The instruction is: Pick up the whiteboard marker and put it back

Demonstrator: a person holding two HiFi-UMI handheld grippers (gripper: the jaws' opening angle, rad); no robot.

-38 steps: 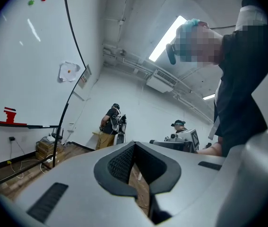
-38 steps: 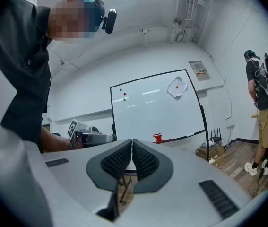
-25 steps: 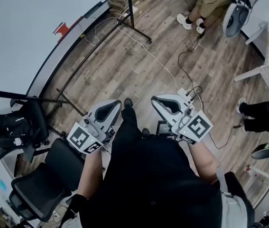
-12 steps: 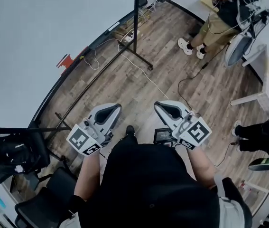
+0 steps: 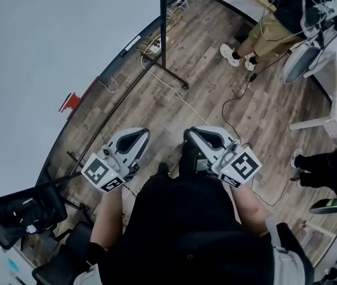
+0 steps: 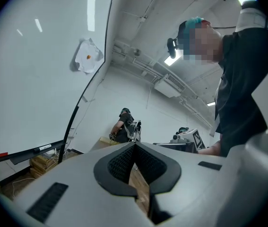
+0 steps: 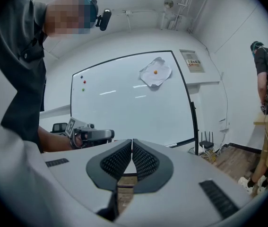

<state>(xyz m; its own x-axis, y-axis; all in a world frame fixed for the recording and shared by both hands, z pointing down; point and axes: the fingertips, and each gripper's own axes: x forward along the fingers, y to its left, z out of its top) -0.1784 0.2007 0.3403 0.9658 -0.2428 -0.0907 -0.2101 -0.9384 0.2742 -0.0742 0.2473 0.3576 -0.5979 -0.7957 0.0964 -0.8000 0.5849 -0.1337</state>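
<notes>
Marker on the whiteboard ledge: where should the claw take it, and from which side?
Take the marker mid-barrel, coming from the room side and slightly above. It seems to lie lengthwise along the ledge with the whiteboard right behind it, so only its front and top look open. It is too small to tell which end is the cap.

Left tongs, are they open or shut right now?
Shut. The left gripper view shows the left tongs meeting at the tips, nothing between them.
</notes>
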